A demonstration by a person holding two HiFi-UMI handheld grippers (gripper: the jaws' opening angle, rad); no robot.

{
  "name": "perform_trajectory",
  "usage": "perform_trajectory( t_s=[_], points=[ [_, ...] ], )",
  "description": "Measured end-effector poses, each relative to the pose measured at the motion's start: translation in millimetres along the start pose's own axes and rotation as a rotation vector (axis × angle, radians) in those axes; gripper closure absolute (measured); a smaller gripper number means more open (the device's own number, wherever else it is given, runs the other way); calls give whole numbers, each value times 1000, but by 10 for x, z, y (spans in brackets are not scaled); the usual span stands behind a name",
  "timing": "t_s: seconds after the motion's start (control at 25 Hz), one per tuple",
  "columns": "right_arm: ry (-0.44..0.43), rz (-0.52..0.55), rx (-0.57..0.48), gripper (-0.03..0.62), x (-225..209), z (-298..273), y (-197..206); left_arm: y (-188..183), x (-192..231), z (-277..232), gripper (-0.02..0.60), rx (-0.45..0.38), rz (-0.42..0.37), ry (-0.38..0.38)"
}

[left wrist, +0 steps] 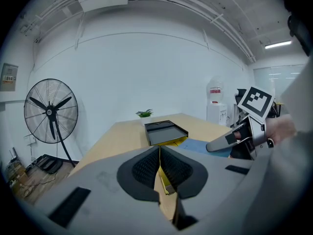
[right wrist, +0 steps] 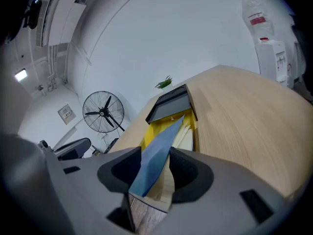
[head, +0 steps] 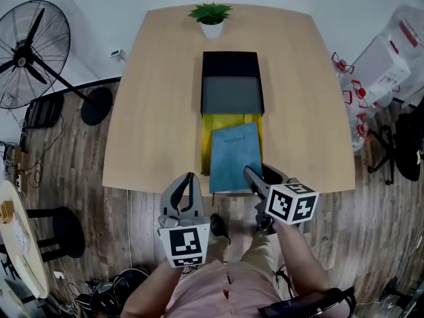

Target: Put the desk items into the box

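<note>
A blue folder (head: 233,156) lies slanted over the open yellow box (head: 206,138) at the table's near edge. My right gripper (head: 256,179) is shut on the folder's near right corner. In the right gripper view the blue folder (right wrist: 161,148) stands edge-on between the pads of my right gripper (right wrist: 154,173), with the yellow box (right wrist: 155,127) beyond it. A black lid (head: 232,85) stands open at the box's far end. My left gripper (head: 186,192) hovers off the table's front edge, left of the box; in the left gripper view this gripper (left wrist: 160,168) is shut with nothing in it.
A small potted plant (head: 211,15) sits at the table's far edge, behind the black lid. A standing fan (head: 30,52) is on the floor to the left. White containers and a chair (head: 397,138) crowd the right side. The person's legs are below the table edge.
</note>
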State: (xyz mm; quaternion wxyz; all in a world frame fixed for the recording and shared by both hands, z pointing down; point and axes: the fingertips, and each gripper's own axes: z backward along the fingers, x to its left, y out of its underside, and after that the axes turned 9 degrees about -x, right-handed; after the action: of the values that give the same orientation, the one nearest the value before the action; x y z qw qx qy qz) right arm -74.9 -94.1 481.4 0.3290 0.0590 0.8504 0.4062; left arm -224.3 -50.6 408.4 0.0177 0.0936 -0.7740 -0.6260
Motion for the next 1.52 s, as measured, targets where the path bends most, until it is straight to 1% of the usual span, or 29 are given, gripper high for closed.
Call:
perform_trajectory(
  t_s=[0.12,0.2,0.44,0.72,1.04,1.28,1.36,1.52],
  points=[
    [9,26,35,381,-51,8,52,0,-24,-22,568,0,3,4],
    [11,22,49,364,-84,22,86,1,-40,-32,568,0,4,7],
    [22,20,54,361,-162,87,120,-11,-112,-66,568,-3,1,22],
    [36,26,21,362,-179,214,78,-45,-230,-67,568,-14,-4,48],
    [41,97,-22,364,-45,431,67,-105,-421,-50,568,-31,-18,93],
    [26,141,-28,413,59,533,180,-62,-582,-17,568,-28,-24,130],
    [14,152,-33,438,84,565,201,-30,-630,-13,568,-21,-27,141],
    [-7,168,-28,588,113,603,288,86,-722,-8,568,6,-24,163]
  ],
)
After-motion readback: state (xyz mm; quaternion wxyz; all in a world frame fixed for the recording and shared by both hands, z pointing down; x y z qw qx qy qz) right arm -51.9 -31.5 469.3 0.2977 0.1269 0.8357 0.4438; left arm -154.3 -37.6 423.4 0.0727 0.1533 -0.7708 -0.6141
